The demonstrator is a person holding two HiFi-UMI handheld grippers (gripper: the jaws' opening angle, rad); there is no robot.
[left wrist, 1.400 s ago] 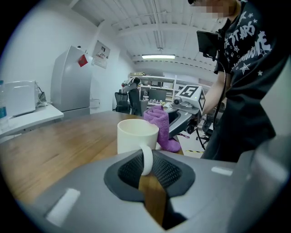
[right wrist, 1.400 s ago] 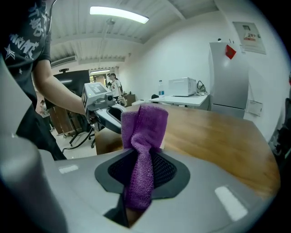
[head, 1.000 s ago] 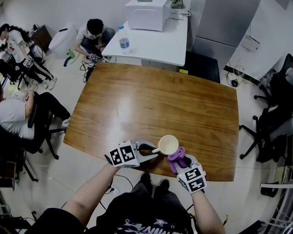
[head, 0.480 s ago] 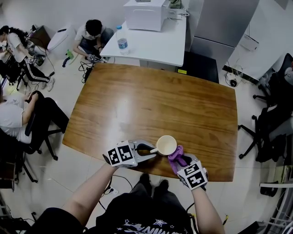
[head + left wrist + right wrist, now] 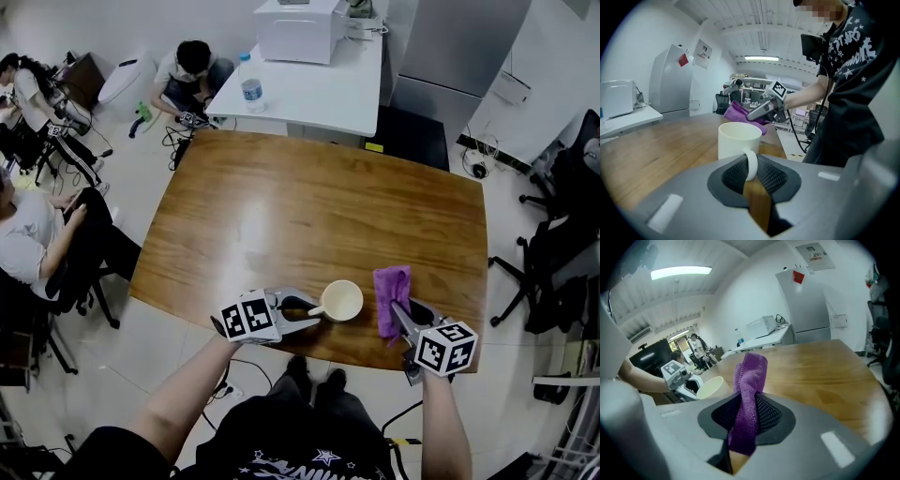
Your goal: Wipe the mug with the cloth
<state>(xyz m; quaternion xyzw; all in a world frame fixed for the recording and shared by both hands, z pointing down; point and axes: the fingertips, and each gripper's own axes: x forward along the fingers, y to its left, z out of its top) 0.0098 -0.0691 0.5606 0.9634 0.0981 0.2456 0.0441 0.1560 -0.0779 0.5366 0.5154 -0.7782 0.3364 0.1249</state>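
The mug (image 5: 342, 300) stands upright near the front edge of the table (image 5: 309, 206). On its left, the left claw (image 5: 310, 309) is clamped shut on the handle (image 5: 751, 165) and has not shifted. The change is on the mug's right. A moment ago the purple cloth (image 5: 392, 298) was bunched against the mug's side; now it is clear of the mug, just beside it and hanging open in a longer strip. The right claw (image 5: 399, 321) still pinches the cloth tight between its pads and has swung out to the right. I judge this to be a break between strokes or a re-folding of the cloth, and the wiping is not finished. The mug's inside bottom and far wall are out of sight. Whether the cloth's lower end touches the table cannot be told.
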